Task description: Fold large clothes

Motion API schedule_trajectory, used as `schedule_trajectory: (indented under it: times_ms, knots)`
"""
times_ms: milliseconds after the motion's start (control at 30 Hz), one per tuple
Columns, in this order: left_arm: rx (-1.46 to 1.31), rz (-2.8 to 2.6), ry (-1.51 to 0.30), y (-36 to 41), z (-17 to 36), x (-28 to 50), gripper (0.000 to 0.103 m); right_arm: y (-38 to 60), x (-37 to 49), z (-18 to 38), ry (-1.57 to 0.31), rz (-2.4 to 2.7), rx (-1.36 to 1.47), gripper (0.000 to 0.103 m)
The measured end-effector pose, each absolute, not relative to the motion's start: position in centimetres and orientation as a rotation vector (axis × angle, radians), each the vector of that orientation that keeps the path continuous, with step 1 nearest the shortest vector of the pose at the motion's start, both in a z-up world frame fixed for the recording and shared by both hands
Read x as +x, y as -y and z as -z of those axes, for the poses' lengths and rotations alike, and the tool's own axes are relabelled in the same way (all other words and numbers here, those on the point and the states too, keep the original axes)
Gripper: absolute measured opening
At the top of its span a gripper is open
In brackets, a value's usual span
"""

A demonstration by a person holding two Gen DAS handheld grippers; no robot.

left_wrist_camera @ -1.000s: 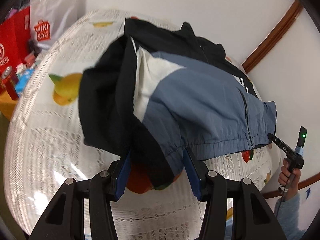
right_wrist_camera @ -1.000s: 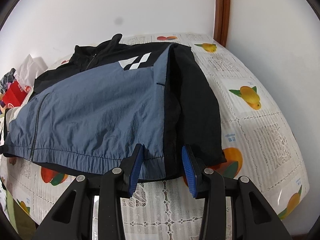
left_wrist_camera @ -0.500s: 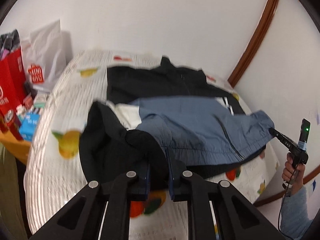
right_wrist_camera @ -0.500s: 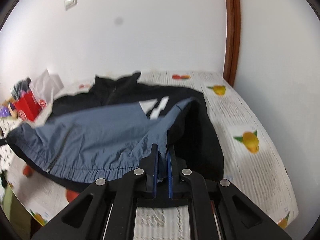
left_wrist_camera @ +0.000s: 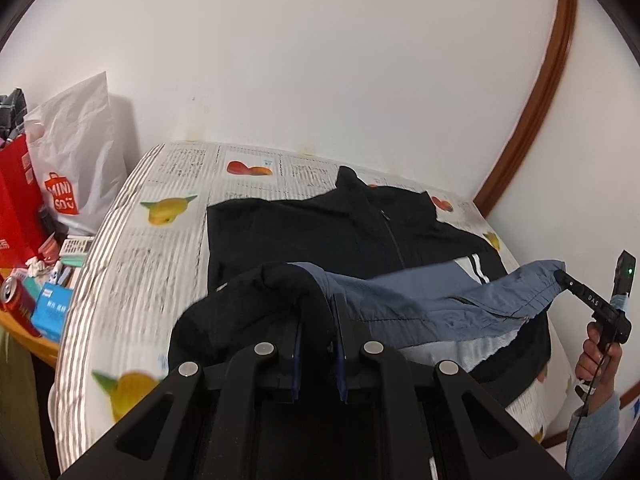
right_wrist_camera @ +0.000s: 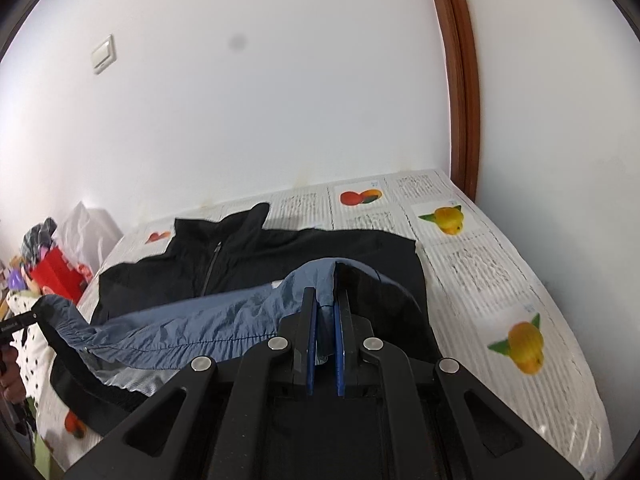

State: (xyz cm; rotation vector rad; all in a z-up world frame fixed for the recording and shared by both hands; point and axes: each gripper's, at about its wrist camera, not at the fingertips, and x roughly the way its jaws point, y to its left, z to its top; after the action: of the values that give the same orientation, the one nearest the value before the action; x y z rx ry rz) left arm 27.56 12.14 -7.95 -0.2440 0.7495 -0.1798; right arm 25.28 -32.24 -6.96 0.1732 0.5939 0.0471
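A black and blue zip jacket point(left_wrist_camera: 360, 232) lies on a table with a fruit-print cloth point(left_wrist_camera: 168, 184); its collar points to the far wall. My left gripper point(left_wrist_camera: 318, 308) is shut on the jacket's bottom hem at its left corner and holds it raised above the table. My right gripper point(right_wrist_camera: 325, 300) is shut on the hem's right corner of the jacket point(right_wrist_camera: 240, 320), also raised. The blue lower half hangs between the two grippers over the black upper half. The right gripper point(left_wrist_camera: 560, 276) also shows in the left wrist view, held by a hand.
A white shopping bag point(left_wrist_camera: 76, 160), a red bag point(left_wrist_camera: 16, 208), a red can point(left_wrist_camera: 16, 300) and small boxes point(left_wrist_camera: 52, 312) crowd a side table left of the cloth. White walls and a brown door frame point(right_wrist_camera: 460, 80) bound the far and right sides.
Both grippers closed on the jacket's bottom hem and lifted it up and toward the collar. The blue lower half now hangs in the air instead of lying flat.
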Motion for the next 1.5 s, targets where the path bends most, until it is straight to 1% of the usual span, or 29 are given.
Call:
schedule_trajectory:
  times_ms: [267, 400, 500, 533, 600, 633, 667, 700, 767, 800, 833, 900, 1033, 1233, 1367, 1500]
  knots:
    - [-0.285, 0.172, -0.809, -12.5, 10.3, 32.9, 0.014, 32.5, 30.7, 9.3, -0.629, -0.025, 0.197, 0.008]
    - [-0.295, 0.159, -0.805, -12.6, 11.0, 34.6, 0.015, 32.9, 33.0, 10.4, -0.65, -0.013, 0.226, 0.008]
    - [-0.304, 0.161, -0.822, -12.3, 11.3, 35.9, 0.021, 33.1, 34.5, 10.7, -0.666, 0.002, 0.233, 0.013]
    - [-0.31, 0.17, -0.827, -12.3, 11.2, 36.2, 0.024, 33.1, 34.8, 10.7, -0.67, 0.007, 0.234, 0.016]
    - [-0.317, 0.223, -0.778, -12.0, 10.0, 35.8, 0.031, 33.2, 34.7, 10.0, -0.66, 0.005, 0.236, 0.019]
    - [-0.318, 0.245, -0.732, -12.0, 9.2, 35.2, 0.043, 33.1, 34.4, 9.6, -0.648, 0.001, 0.23, 0.02]
    - [-0.315, 0.264, -0.685, -11.9, 8.6, 34.5, 0.059, 32.8, 34.0, 9.0, -0.629, -0.002, 0.212, 0.02]
    - [-0.299, 0.283, -0.64, -11.8, 7.9, 33.7, 0.062, 32.5, 33.5, 8.5, -0.612, -0.002, 0.191, 0.021]
    - [-0.249, 0.294, -0.605, -11.4, 7.2, 32.5, 0.063, 31.7, 32.6, 7.8, -0.59, -0.013, 0.144, 0.027]
    - [-0.227, 0.286, -0.602, -11.2, 7.0, 32.2, 0.063, 31.3, 32.2, 7.7, -0.59, -0.024, 0.126, 0.031]
    - [-0.214, 0.281, -0.604, -11.2, 7.1, 31.8, 0.063, 30.8, 31.7, 7.8, -0.594, -0.04, 0.108, 0.033]
    - [-0.198, 0.284, -0.631, -11.3, 7.8, 31.3, 0.063, 29.9, 30.9, 8.2, -0.609, -0.066, 0.08, 0.033]
    - [-0.136, 0.262, -0.717, -11.0, 10.2, 31.0, 0.063, 26.9, 30.5, 10.6, -0.699, -0.146, -0.018, 0.033]
    - [-0.042, 0.218, -0.846, -9.3, 13.8, 32.8, 0.063, 22.8, 33.8, 14.9, -0.846, -0.196, -0.102, 0.033]
    - [0.033, 0.12, -0.887, -8.7, 15.6, 35.2, 0.063, 22.4, 36.9, 16.0, -0.85, -0.121, -0.156, 0.034]
    - [0.048, 0.086, -0.889, -8.4, 16.2, 36.4, 0.063, 25.0, 39.4, 16.4, -0.834, 0.026, -0.154, 0.034]
